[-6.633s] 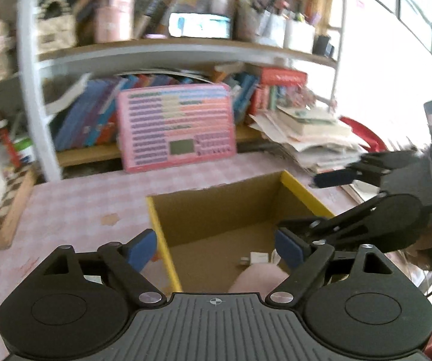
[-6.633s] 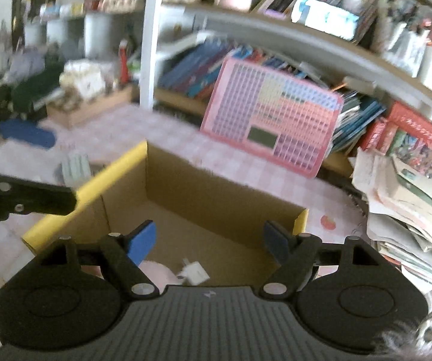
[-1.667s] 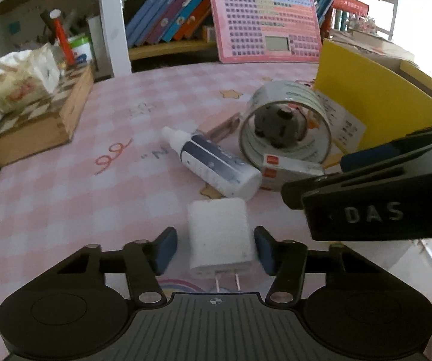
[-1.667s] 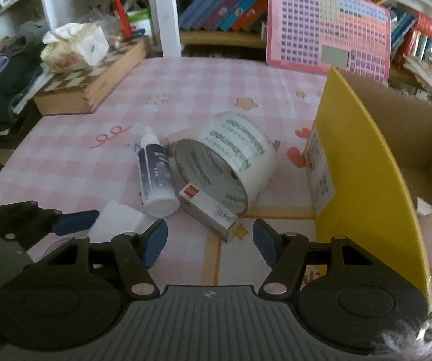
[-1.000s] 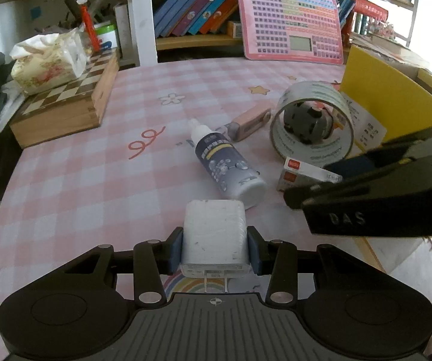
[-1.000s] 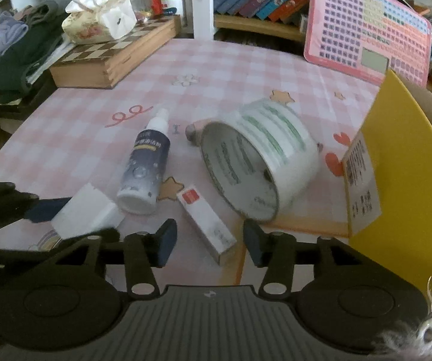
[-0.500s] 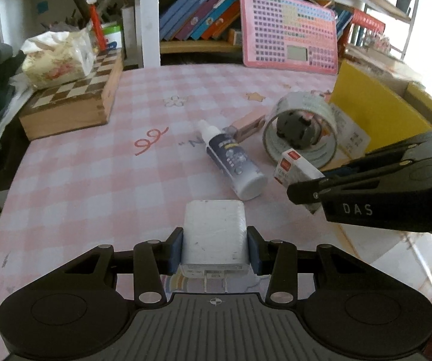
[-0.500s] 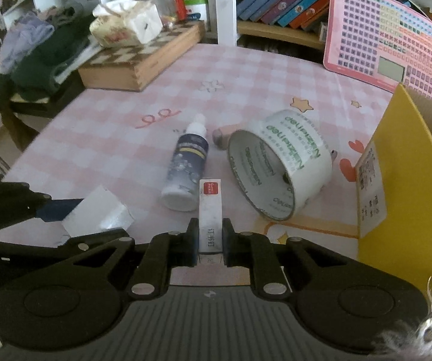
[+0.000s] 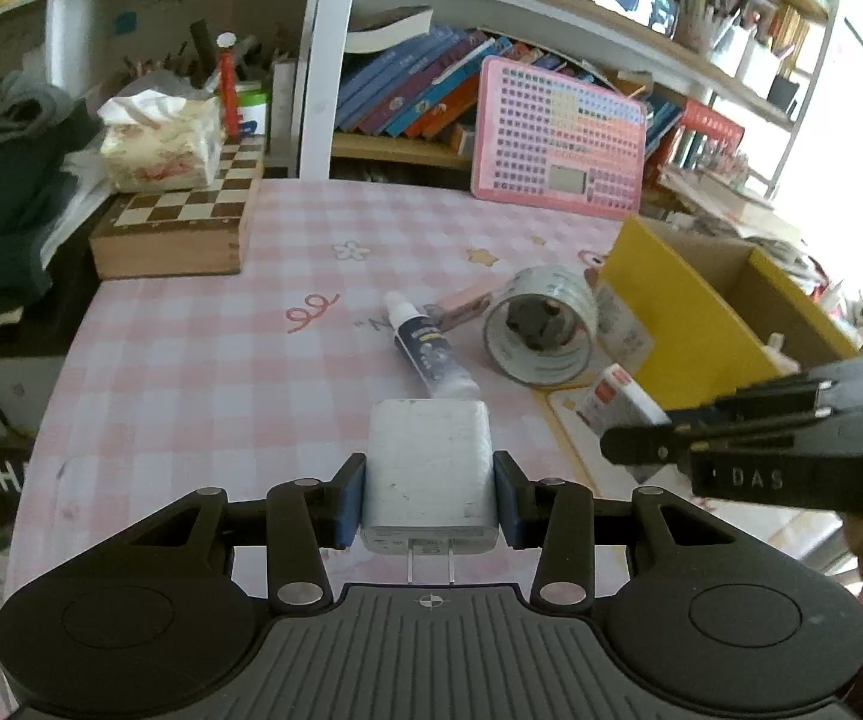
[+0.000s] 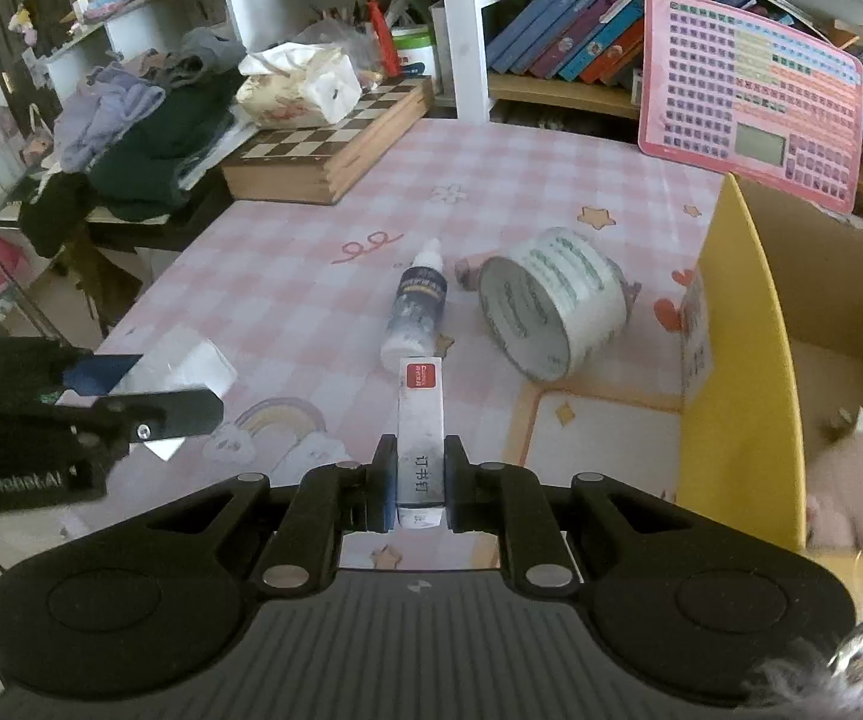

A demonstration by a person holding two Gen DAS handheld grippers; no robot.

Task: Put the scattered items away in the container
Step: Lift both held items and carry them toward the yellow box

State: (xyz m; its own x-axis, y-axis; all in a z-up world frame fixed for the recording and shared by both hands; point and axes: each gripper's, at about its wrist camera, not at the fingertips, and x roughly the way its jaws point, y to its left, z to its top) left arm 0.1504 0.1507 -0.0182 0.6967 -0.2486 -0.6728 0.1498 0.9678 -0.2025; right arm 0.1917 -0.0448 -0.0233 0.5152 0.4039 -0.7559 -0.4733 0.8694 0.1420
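Observation:
My left gripper (image 9: pixel 428 501) is shut on a white plug charger (image 9: pixel 428 468), held above the pink checked table (image 9: pixel 203 360) with its prongs toward the camera. My right gripper (image 10: pixel 420 489) is shut on a small white box with a red end (image 10: pixel 420 420), also lifted off the table. That box (image 9: pixel 617 399) shows in the left wrist view too. On the table lie a dark dropper bottle (image 10: pixel 414 309), a wide roll of tape (image 10: pixel 554 309) on its side, and a pink stick (image 9: pixel 464 303) behind the bottle. The yellow-edged cardboard box (image 10: pixel 743 360) stands at the right, with a pink plush toy (image 10: pixel 851 486) inside.
A wooden chessboard case (image 10: pixel 335 150) with a tissue pack (image 10: pixel 296 87) on it sits at the far left of the table. A pink keyboard toy (image 10: pixel 749 96) leans against bookshelves behind. Dark clothes (image 10: pixel 143 138) are piled past the left edge.
Both grippers have risen and pulled back from the table, each carrying its item. The right jaws closed on the small white box, which lay on the table a second ago.

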